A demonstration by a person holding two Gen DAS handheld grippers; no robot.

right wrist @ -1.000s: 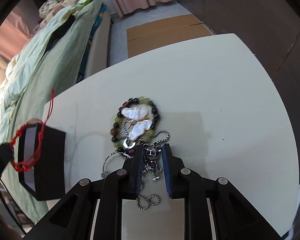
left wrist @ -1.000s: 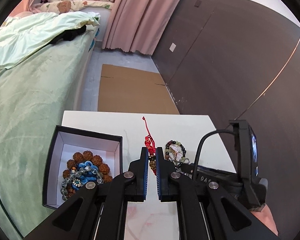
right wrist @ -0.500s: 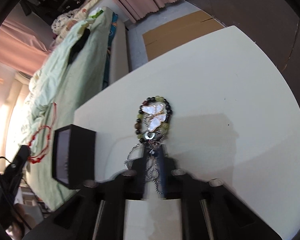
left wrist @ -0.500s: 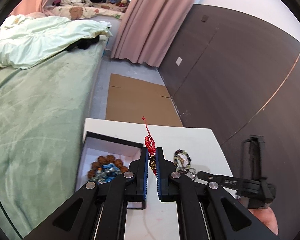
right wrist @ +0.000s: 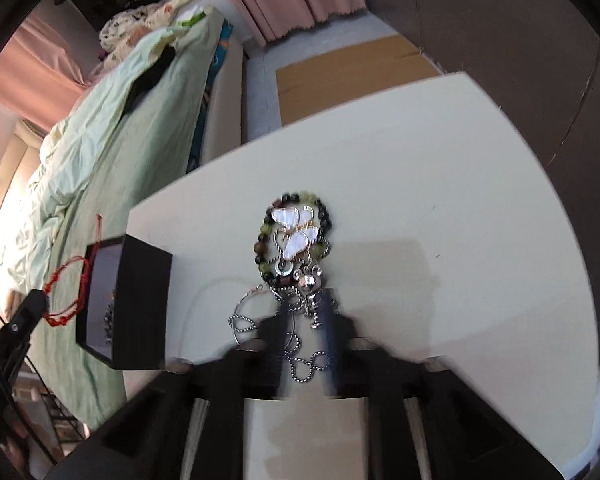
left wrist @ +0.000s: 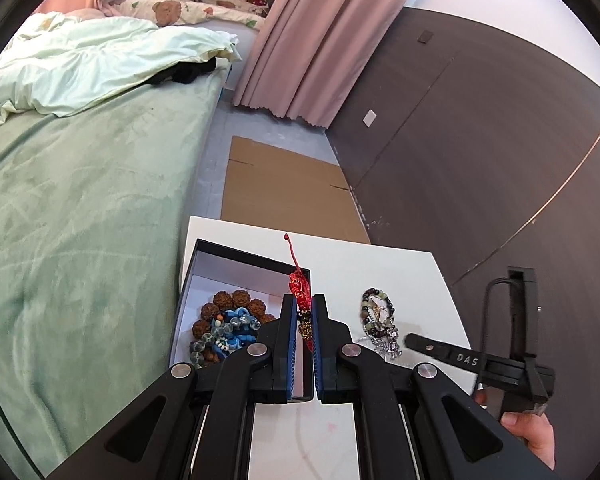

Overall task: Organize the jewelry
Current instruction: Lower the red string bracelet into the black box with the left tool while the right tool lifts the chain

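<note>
Jewelry box (left wrist: 236, 276) lay at ten o'clock; we judged the left gripper (left wrist: 303, 320), clamping the red cord bracelet (left wrist: 299, 288), should release above it while the right gripper (right wrist: 306, 316) was opening around the silver chain (right wrist: 300, 344).

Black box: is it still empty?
No. In the left wrist view the black box already holds a brown bead bracelet and blue and clear bead pieces on its white lining.

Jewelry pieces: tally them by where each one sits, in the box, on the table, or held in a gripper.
In the black box: 2, brown bead bracelet, blue bead bracelet
On the white table: 2, butterfly bead bracelet, silver chain
Held in the left gripper: 1, red cord bracelet
Total: 5
</note>
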